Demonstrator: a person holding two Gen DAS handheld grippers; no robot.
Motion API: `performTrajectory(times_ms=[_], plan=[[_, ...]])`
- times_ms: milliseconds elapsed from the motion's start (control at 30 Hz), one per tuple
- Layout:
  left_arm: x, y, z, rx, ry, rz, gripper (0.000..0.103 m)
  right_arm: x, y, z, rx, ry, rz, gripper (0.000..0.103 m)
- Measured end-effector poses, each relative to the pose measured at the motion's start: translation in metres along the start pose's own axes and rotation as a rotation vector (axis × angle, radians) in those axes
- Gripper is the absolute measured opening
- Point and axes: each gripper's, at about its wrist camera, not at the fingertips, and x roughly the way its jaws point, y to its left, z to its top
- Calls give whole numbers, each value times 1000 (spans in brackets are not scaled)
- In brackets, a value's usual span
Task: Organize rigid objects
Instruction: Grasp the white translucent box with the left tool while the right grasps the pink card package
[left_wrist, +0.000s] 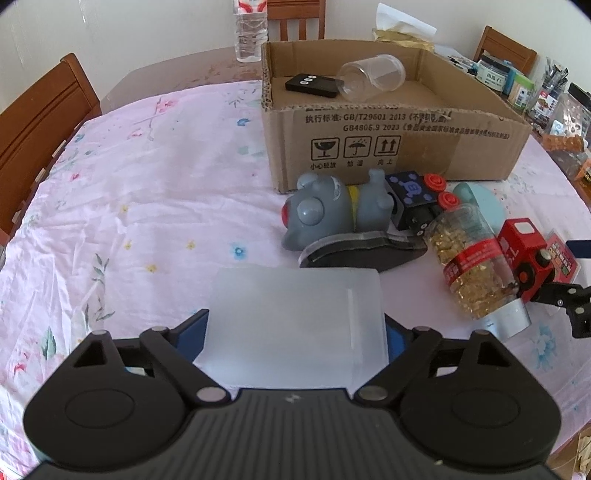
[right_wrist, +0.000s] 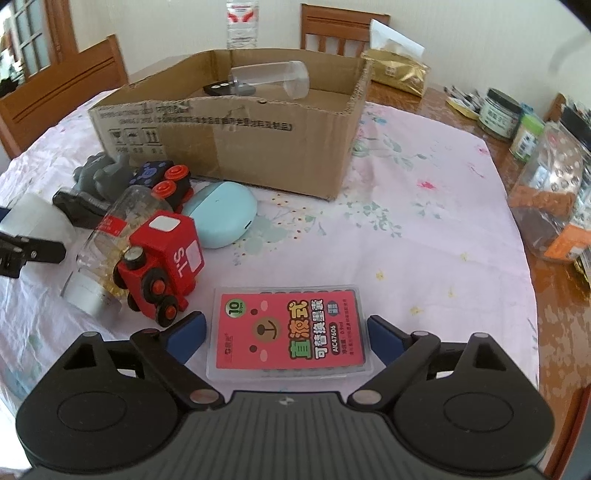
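My left gripper (left_wrist: 297, 325) is shut on a frosted white plastic box (left_wrist: 295, 317) that rests on the flowered cloth, with both blue pads against its sides. My right gripper (right_wrist: 286, 325) stands open around a clear case with a pink label (right_wrist: 288, 332); a thin gap shows beside each pad. Between the two lie a red toy train (right_wrist: 162, 254), a bottle of golden capsules (left_wrist: 476, 266), a light blue case (right_wrist: 221, 214), a black block car (left_wrist: 417, 203), a grey toy animal (left_wrist: 325, 214) and a black dispenser (left_wrist: 362, 251). The cardboard box (left_wrist: 388, 147) behind them holds a black remote (left_wrist: 312, 85) and a clear jar (left_wrist: 369, 75).
Jars and snack tubs (right_wrist: 546, 192) crowd the table's right edge. A gold bag (right_wrist: 399, 74) and a water bottle (right_wrist: 242, 22) stand behind the cardboard box. Wooden chairs (left_wrist: 40, 122) ring the round table. Bare cloth (left_wrist: 147, 184) lies left of the toys.
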Motion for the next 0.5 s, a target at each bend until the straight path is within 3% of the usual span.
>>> performTrajectory(times_ms=[500], plan=[[-2, -1, 3, 23, 11, -17, 83, -4, -1, 1, 20, 18, -14, 93]])
